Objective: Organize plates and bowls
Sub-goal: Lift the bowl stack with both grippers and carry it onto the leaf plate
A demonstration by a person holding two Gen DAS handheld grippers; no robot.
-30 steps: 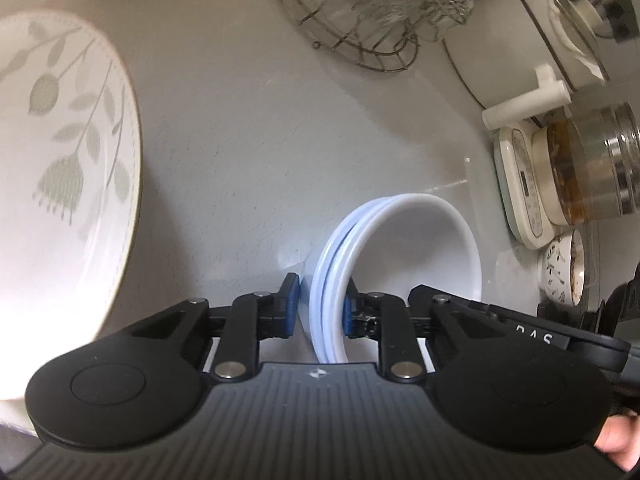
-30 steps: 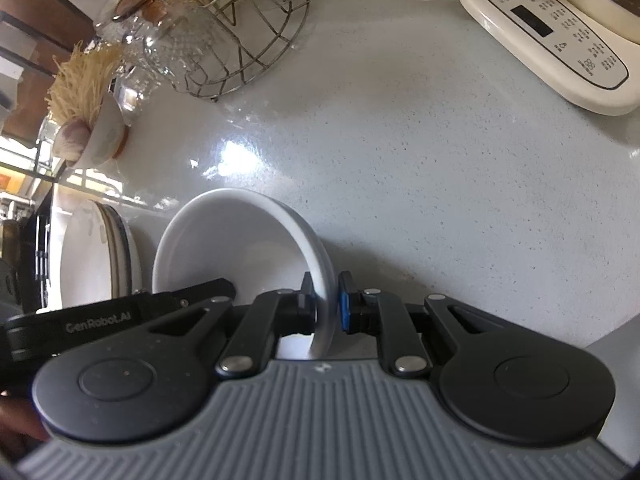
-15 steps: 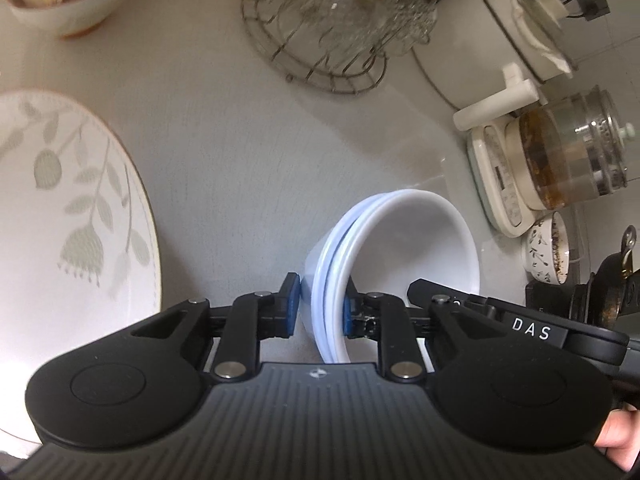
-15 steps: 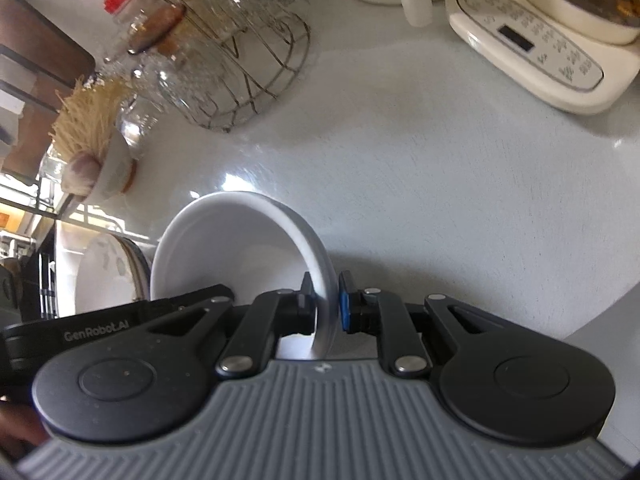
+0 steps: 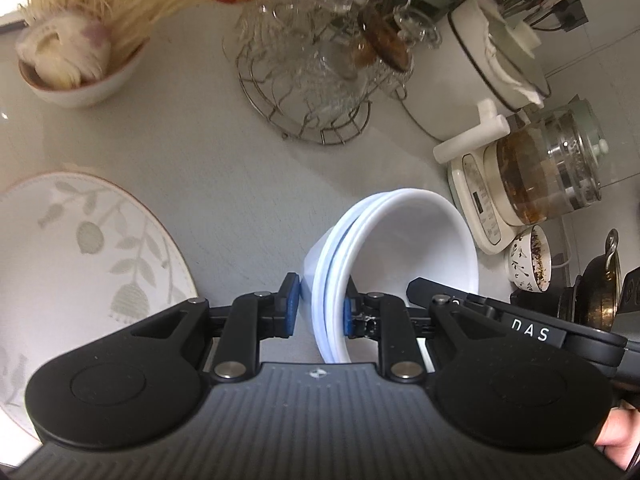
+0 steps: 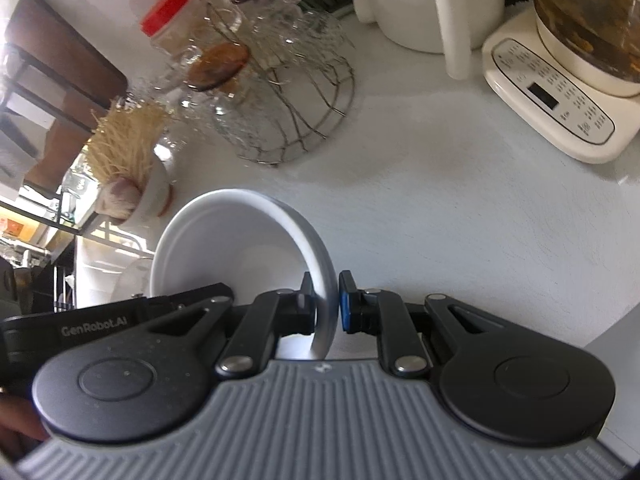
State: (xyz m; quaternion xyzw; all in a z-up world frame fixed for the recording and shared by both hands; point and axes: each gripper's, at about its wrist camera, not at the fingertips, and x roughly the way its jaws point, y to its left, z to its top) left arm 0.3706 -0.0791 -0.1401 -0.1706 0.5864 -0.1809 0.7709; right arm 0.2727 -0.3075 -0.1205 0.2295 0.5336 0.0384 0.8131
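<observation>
White nested bowls [image 5: 400, 248] clamped by rim in both my tongs, left [image 5: 318, 312] and right [image 6: 325, 306], above table [image 6: 460, 216]; floral plate [image 5: 80, 264] not yet sorted.

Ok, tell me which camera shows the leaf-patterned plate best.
The left wrist view. The leaf-patterned plate fills its left side, with rim and pale green leaves clear on the counter. The right wrist view shows none of its pattern, only blurred white dishes at its left edge, too unclear to identify.
</observation>
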